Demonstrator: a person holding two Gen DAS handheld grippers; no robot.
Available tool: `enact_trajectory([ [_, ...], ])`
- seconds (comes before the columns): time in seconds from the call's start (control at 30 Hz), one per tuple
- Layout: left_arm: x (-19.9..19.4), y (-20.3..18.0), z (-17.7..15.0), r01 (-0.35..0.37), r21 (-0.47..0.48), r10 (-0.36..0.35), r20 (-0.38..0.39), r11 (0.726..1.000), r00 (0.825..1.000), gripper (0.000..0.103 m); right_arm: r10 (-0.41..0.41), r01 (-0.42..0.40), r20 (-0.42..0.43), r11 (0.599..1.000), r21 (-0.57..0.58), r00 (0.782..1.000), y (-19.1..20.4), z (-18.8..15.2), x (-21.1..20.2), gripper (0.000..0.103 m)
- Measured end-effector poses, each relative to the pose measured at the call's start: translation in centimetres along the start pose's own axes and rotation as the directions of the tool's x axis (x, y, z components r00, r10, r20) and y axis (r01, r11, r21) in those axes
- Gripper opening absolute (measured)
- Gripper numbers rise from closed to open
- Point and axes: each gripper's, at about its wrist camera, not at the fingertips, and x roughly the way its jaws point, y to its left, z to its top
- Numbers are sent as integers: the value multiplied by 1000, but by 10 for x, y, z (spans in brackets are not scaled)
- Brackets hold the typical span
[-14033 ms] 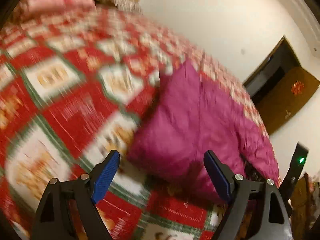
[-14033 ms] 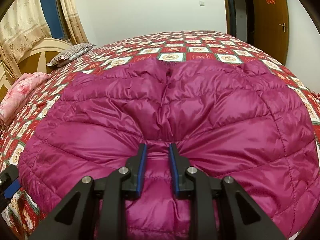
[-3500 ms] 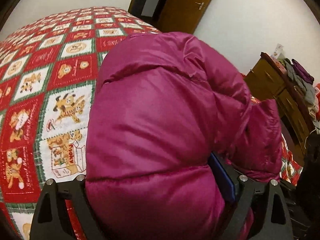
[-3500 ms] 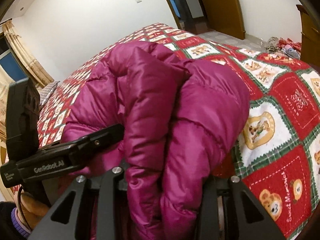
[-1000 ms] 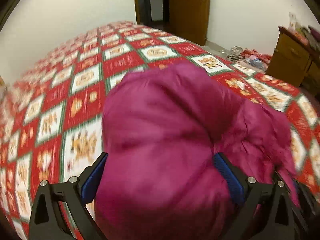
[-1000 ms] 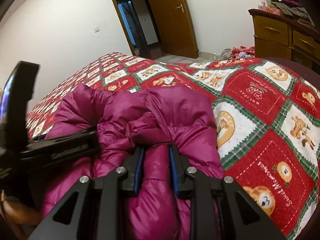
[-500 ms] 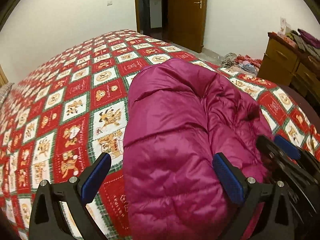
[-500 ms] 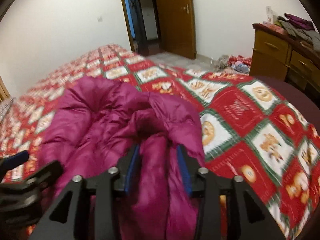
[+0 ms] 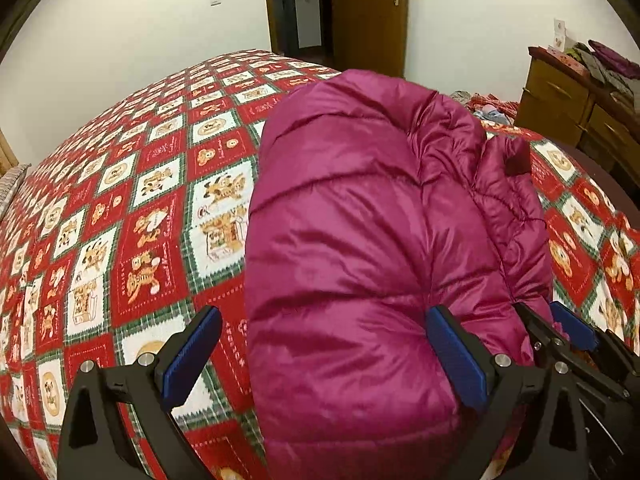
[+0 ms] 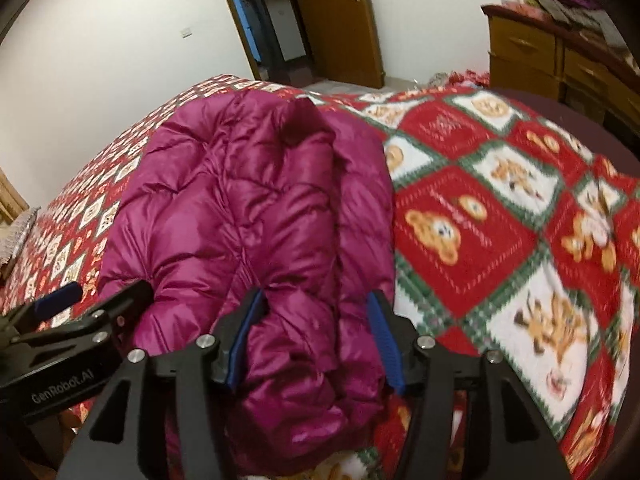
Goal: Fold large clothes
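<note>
Half a second ago our right tongs (image 10: 316,340) pinched a ridge of the magenta down jacket (image 9: 360,248); now their blue pads stand apart with the puffy fabric bulging loosely between them, touching the left pad at least. Our left tongs (image 9: 320,356) are spread wide as before: the right pad (image 9: 456,356) rests against the jacket's near end, while the left pad (image 9: 192,356) sits over bare quilt, clear of the fabric.

We see the jacket folded into a thick, long bundle lying on the bed's red, white and green cartoon quilt (image 9: 120,220), its near end at the bed edge closest to us and its length running toward the far corner by the wooden door (image 9: 368,16). A wooden dresser (image 10: 560,60) stands beyond the bed's right edge.
</note>
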Motion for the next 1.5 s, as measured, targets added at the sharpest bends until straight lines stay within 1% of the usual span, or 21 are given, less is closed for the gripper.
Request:
enact_trajectory([
  [0.2,-13,0,-10,7,7,-7,5,1000,1000,102,12,-12,-7,1000,17,1000,-3,-13,-12,59],
  [0.3,-24,2,-17,8,29,-8,24,1000,1000,102,16,-16,-1,1000,21,1000,-5,-17,-22,59],
  [0.37,-33,2,-24,2,44,-4,43,999,999,102,6,-6,16,1000,0,1000,-4,-24,-33,60],
  [0.47,-45,3,-34,-14,42,11,56,999,998,102,-24,25,35,999,-31,999,-1,-32,-47,68],
  [0.53,-53,4,-42,-16,40,14,64,999,998,102,-34,36,43,999,-41,998,0,-40,-57,70],
  [0.7,-80,8,-67,-39,12,38,93,999,995,102,-54,58,57,997,-55,997,2,-54,-78,77],
  [0.8,-95,13,-76,-30,-23,32,100,999,994,102,-59,63,74,996,-65,996,5,-60,-92,82],
  [0.87,-105,17,-81,-24,-41,29,111,999,993,102,-53,59,81,996,-67,995,6,-63,-101,83],
  [0.97,-122,23,-90,-36,-64,44,128,997,991,102,-42,49,95,996,-72,995,10,-68,-118,85],
  [1.07,-146,26,-93,-46,-77,58,167,996,984,102,-30,40,129,996,-75,991,13,-70,-139,85],
  [1.13,-165,29,-91,-40,-90,58,207,995,977,102,-23,38,173,996,-82,985,17,-70,-157,88],
  [1.17,-174,30,-90,-33,-93,54,230,995,972,102,-23,40,190,996,-86,981,19,-69,-163,90],
  [1.23,-192,32,-87,-33,-98,59,270,995,961,102,-20,45,245,994,-96,969,24,-67,-182,93],
  [1.33,-219,33,-85,-57,-102,89,342,993,936,102,-8,45,323,993,-107,946,31,-62,-208,98],
  [1.4,-237,34,-83,-80,-101,114,395,992,911,102,-4,51,382,992,-113,924,37,-59,-225,101],
  [1.43,-244,34,-83,-85,-98,119,415,991,902,102,-3,53,403,992,-115,915,38,-58,-231,103],
  [1.47,-250,35,-83,-89,-96,122,432,991,893,102,0,55,423,992,-118,906,40,-57,-237,103],
  [1.5,-259,35,-82,-97,-94,129,456,991,881,102,4,56,443,991,-121,897,43,-57,-243,103],
])
